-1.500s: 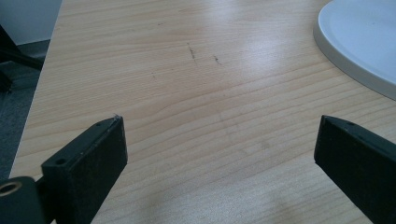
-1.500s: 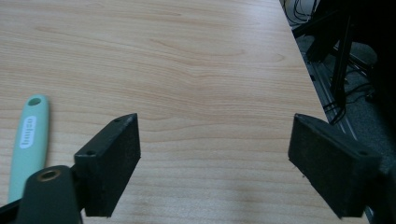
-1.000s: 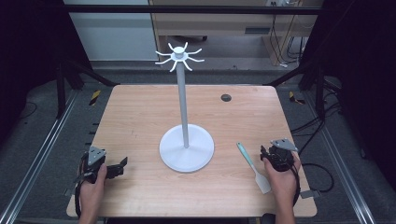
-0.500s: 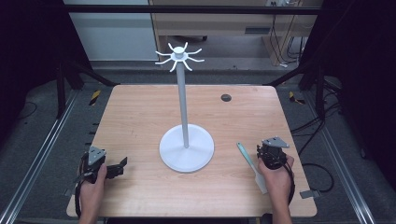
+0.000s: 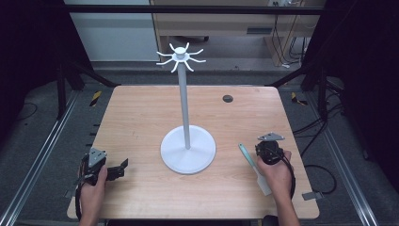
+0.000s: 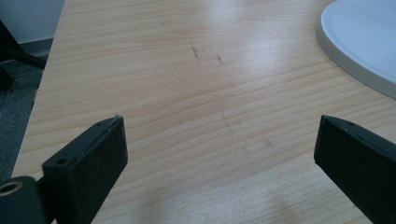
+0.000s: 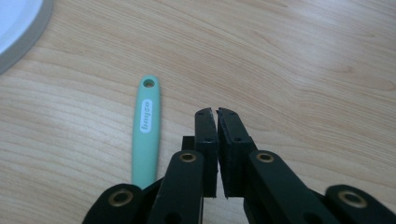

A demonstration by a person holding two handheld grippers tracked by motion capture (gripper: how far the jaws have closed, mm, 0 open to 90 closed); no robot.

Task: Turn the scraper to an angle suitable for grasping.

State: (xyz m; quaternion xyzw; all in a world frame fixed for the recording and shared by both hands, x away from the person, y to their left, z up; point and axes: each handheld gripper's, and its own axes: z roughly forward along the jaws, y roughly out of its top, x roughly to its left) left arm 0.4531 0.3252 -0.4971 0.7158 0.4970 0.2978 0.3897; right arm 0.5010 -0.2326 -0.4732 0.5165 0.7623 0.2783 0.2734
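Observation:
A tall white stand [image 5: 184,117] with a ring of hooks [image 5: 181,56] on top rises from a round base [image 5: 188,153] at mid-table. A spatula [image 5: 248,157] with a teal handle and a white blade lies flat to the right of the base. My right gripper [image 5: 269,147] hovers just right of the handle. In the right gripper view its jaws [image 7: 216,112] have just been closing and now meet with nothing between them; the handle [image 7: 147,121] lies to their left. My left gripper [image 5: 120,169] rests at the near left, open [image 6: 219,126] over bare wood.
The base's rim shows at the top right of the left gripper view [image 6: 364,42] and at the top left of the right gripper view [image 7: 18,23]. A dark round hole [image 5: 227,98] sits at the table's far right. Metal rails and cables flank the wooden table [image 5: 141,117].
The right hand has shifted a little left, toward the spatula, and its jaws have gone from apart to shut. The spatula has stayed flat where it was. The left hand has kept still.

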